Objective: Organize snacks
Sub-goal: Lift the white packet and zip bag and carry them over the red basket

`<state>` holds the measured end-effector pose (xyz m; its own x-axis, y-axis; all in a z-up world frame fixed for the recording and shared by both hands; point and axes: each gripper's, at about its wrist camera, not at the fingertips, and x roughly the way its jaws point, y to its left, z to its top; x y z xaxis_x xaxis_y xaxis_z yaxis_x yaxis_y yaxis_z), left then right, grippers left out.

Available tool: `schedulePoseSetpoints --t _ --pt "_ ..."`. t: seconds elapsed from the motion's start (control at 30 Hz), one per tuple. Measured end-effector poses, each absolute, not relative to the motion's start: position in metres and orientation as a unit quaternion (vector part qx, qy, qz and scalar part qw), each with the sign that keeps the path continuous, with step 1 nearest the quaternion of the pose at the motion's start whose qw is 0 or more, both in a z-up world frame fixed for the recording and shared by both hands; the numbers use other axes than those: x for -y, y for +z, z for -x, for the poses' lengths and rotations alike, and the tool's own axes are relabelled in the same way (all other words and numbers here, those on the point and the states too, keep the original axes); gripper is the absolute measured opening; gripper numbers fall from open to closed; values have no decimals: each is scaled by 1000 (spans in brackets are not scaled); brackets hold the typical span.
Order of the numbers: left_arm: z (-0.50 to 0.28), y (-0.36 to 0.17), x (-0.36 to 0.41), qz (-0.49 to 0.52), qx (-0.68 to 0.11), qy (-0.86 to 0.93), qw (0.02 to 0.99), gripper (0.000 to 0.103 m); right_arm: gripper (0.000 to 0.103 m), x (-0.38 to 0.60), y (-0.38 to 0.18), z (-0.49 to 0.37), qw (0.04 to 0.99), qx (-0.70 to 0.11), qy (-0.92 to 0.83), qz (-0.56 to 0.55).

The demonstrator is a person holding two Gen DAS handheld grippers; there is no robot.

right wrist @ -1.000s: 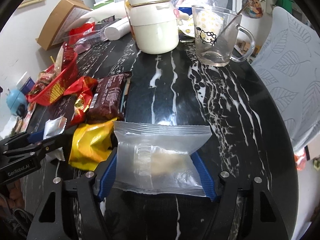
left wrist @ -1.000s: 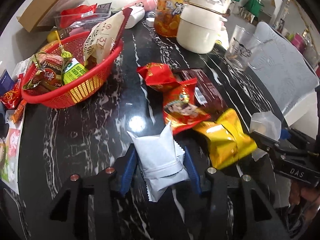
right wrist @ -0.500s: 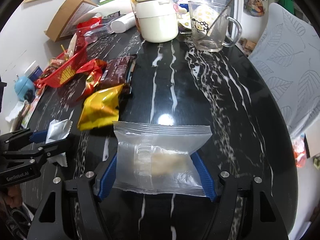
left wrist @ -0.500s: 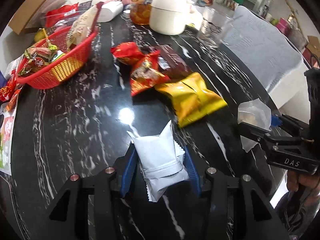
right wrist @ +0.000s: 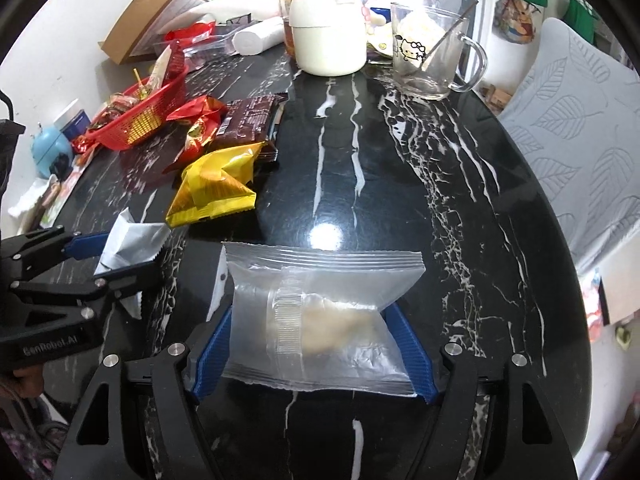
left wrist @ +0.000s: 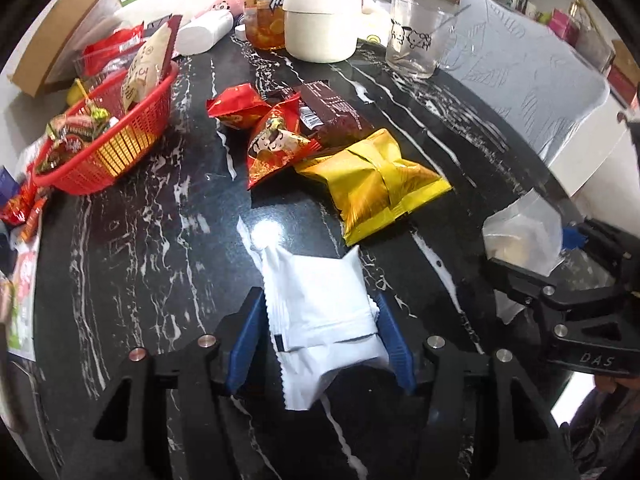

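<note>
My left gripper (left wrist: 320,320) is shut on a white snack packet (left wrist: 320,312) and holds it above the near part of the black marble table (left wrist: 140,240). My right gripper (right wrist: 310,340) is shut on a clear snack packet (right wrist: 320,320) with a pale pastry inside. A red basket (left wrist: 108,140) with several snacks stands at the far left. A yellow packet (left wrist: 376,184), two red packets (left wrist: 276,144) and a brown packet (left wrist: 332,112) lie loose in the middle of the table.
A cream kettle (left wrist: 320,12), an orange snack jar (left wrist: 264,12) and a glass mug (left wrist: 416,40) stand at the far edge. A cardboard box (left wrist: 60,40) and more packets lie beyond the basket. A white cushioned chair (right wrist: 580,120) is on the right.
Both grippers have pulled back toward the near edge with their packets still held. The loose snacks and the basket look farther away than before.
</note>
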<state>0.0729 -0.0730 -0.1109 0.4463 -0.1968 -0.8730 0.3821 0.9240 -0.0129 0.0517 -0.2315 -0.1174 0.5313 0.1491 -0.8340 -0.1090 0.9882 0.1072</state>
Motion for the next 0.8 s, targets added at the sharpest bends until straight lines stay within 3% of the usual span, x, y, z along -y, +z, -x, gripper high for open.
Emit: schedulePoseSetpoints --t 0.23,0.37,0.8 --pt "-73 -112 71 -91 -486 -170 853 56 77 230 -119 -54 878 -474 66 -13" --pt "-72 -110 71 -87 -486 -169 853 38 72 229 -118 -53 880 -469 68 -10" --pt "-64 -100 67 -64 -486 -188 851 38 69 223 -109 -46 881 -460 105 -20"
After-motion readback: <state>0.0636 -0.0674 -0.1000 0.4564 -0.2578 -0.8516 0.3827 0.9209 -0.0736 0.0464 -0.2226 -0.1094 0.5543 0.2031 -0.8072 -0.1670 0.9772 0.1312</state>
